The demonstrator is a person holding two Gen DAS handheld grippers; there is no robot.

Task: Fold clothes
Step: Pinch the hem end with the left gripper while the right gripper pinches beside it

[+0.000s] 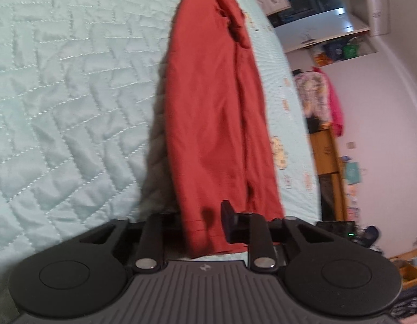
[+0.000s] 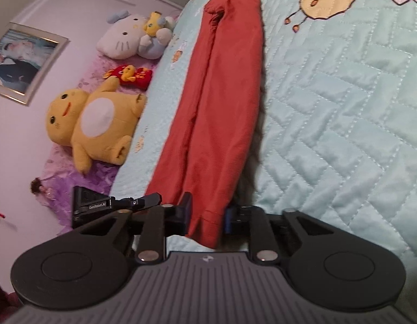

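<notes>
Above quilted bedspread [image 1: 59,94], red garment [image 1: 208,108] pinched by left gripper [image 1: 205,221], right gripper [image 2: 207,216]

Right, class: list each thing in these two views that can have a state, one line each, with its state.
red garment: folded lengthwise, lifted above the bed, held at its hem.
left gripper: jaws shut on the hem.
right gripper: jaws shut on the hem.
quilted bedspread: spread flat.
yellow plush toy: lying on its back.
</notes>
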